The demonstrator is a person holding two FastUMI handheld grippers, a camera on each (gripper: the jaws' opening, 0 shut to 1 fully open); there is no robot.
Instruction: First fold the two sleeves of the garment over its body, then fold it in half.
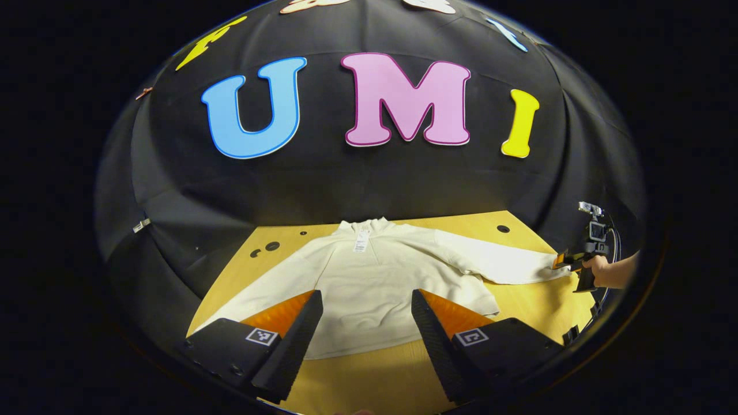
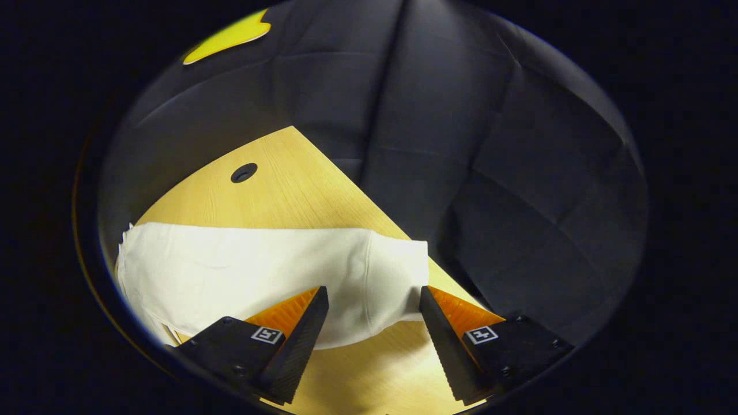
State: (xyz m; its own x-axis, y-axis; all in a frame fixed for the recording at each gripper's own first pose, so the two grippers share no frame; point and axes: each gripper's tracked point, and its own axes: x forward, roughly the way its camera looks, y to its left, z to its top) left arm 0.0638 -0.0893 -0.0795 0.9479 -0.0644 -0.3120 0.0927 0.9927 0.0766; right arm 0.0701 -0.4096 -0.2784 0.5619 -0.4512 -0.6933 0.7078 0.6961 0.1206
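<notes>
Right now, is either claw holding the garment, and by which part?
Nothing is held. The right claw is open around the sleeve cuff; the left claw hovers open over the garment.

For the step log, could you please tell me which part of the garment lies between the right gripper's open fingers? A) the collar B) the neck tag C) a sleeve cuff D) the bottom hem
C: in the right gripper view, the sleeve cuff lies on the table between the open fingers of the right gripper.

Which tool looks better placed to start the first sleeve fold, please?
The right tool, probably. Its open fingers straddle the cuff of the sleeve that lies spread out flat on the table. The left tool hangs open over the garment's hem, away from either cuff.
</notes>
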